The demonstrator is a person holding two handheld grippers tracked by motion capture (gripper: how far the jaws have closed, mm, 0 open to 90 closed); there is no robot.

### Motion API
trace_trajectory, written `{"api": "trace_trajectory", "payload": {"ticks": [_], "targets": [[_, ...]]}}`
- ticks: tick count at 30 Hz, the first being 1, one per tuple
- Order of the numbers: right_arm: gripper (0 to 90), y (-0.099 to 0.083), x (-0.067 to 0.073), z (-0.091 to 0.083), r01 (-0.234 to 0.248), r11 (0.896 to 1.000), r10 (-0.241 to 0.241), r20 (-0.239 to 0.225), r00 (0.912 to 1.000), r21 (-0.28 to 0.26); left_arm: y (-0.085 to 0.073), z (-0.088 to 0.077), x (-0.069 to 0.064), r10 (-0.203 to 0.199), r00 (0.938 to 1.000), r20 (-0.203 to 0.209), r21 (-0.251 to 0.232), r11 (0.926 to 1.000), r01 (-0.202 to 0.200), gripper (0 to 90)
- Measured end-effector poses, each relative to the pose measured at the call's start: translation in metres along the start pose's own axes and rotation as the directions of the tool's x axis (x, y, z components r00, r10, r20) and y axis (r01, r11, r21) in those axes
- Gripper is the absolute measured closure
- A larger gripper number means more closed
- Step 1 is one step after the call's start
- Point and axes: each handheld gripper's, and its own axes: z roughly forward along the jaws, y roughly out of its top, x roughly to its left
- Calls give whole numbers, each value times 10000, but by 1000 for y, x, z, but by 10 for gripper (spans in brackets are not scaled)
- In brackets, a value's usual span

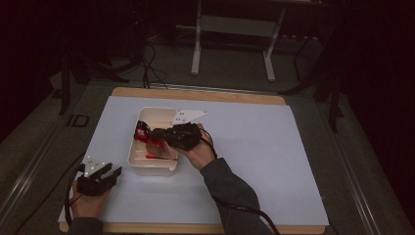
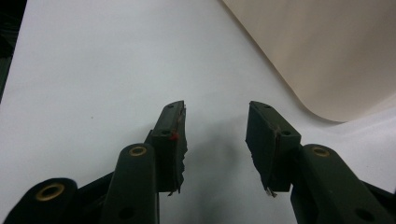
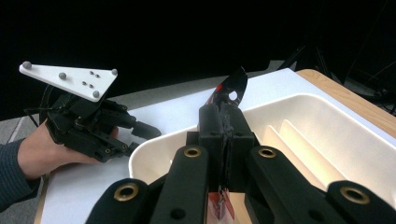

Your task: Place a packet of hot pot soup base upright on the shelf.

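1. Table [image 1: 254, 147]: white sheet over it, cream divided tray [image 1: 138, 164] at left-centre.
2. Tray compartments run lengthwise, away from the person; dividers could snag the item.
3. Right claw [image 1: 143, 131] is over the tray, jaws clamped on a red/black packet [image 3: 232, 87] poking past the tips; drop spot lies directly below, I'd say.
4. Left claw [image 2: 215, 135]: jaws wide, nothing between, resting on table just beside tray's near-left corner; not in the way.

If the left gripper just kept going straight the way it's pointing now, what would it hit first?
Probably nothing soon. The left gripper is open over the bare white table cover, and the cream tray lies off to one side of its line. It might clip the tray's corner, though depth is unclear.
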Motion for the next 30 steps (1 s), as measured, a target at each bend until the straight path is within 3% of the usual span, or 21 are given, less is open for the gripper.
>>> {"api": "trace_trajectory", "payload": {"ticks": [13,25,30], "targets": [[888,-10,4,12,-15,9999,17,-128,9999,159,0,0,0,-57,10000,18,-19,10000,57,577],[892,-22,5,6,-136,9996,133,-141,9998,-230,0,0,0,-40,10000,16,-23,10000,40,576],[893,-35,1,8,-283,9995,282,30,9996,144,0,0,0,-39,10000,19,-9,10000,39,577]]}}
